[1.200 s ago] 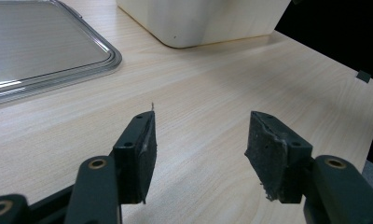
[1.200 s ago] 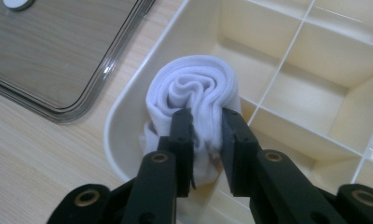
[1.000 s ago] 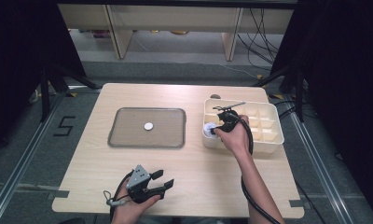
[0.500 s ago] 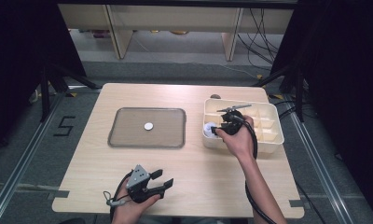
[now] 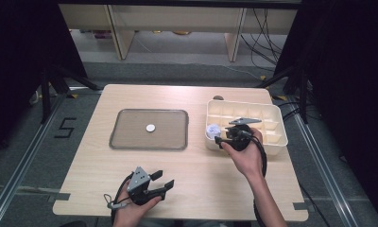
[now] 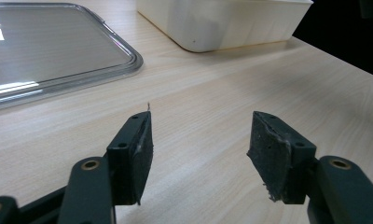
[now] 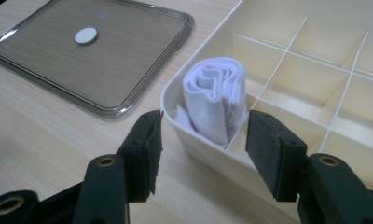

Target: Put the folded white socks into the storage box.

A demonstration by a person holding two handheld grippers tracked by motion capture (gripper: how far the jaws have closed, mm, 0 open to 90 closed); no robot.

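Black jaws of the right gripper [image 7: 201, 140] stood wide apart with nothing clamped between them; they had just been opening, and the rolled white cloth [image 7: 217, 100] lay beyond the pads, untouched. In the right gripper view that cloth stood upright in the near corner compartment of the cream divided box [image 7: 194, 140], leaning against a thin partition, and the box's near wall ran across the gap between the 2 jaws. In the high view the right gripper [image 5: 227, 138] hovered at the front left corner of the box [image 5: 274, 142], with the cloth [image 5: 212, 129] just beyond it. Left of the box, near but apart, lay the clear grey tray [image 5: 125, 142] with 1 small white disc [image 5: 150, 127] near its middle. Well apart from all this, at the table's [image 5: 201, 179] near edge, the left gripper [image 5: 162, 183] was held low over bare wood, its jaws also spread with nothing between them; in its own view the tray's corner [image 6: 128, 63] and the box [image 6: 222, 23] lay ahead
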